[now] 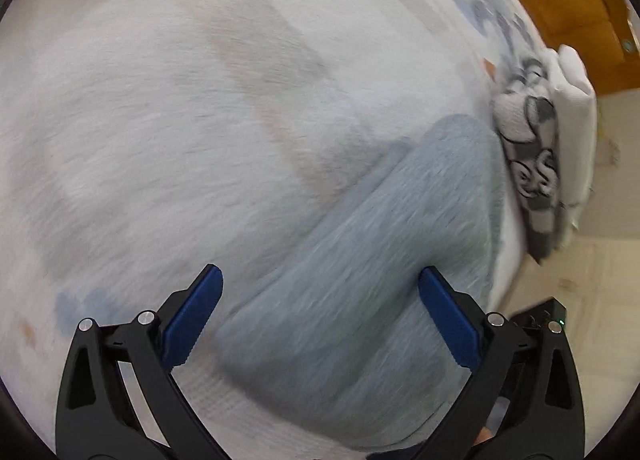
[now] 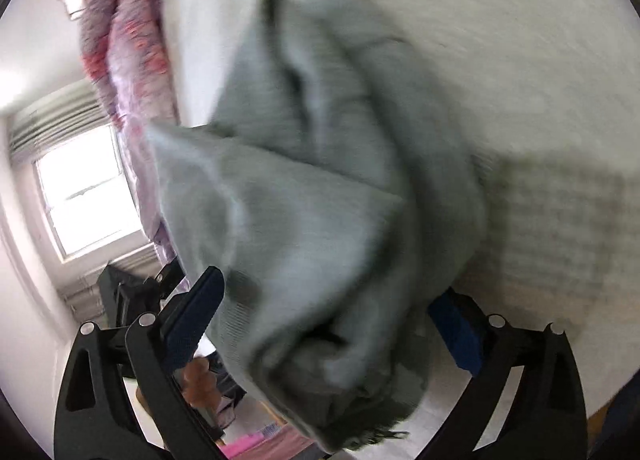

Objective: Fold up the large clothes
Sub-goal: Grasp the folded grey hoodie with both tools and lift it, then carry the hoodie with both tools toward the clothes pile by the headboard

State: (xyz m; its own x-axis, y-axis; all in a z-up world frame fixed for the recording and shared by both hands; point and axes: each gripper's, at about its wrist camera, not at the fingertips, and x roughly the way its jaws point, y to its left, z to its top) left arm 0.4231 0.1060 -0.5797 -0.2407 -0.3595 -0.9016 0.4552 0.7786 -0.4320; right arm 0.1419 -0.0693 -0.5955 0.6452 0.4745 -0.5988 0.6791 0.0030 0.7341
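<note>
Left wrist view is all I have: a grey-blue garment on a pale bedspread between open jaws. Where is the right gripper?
Observer: The right gripper hangs over a bunched part of the garment, jaws wide.
Operator: Is it gripping the cloth?
Observer: Cannot tell. Cloth covers the tip of the right finger, and the picture is blurred.
Operator: Anything beyond the bed on that side?
Observer: A window, with a pink floral quilt piled at the bed's edge.

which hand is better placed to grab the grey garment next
Right, probably: the bunched grey garment already sits between the right gripper's open jaws. The left gripper only hovers open above flat cloth.
</note>
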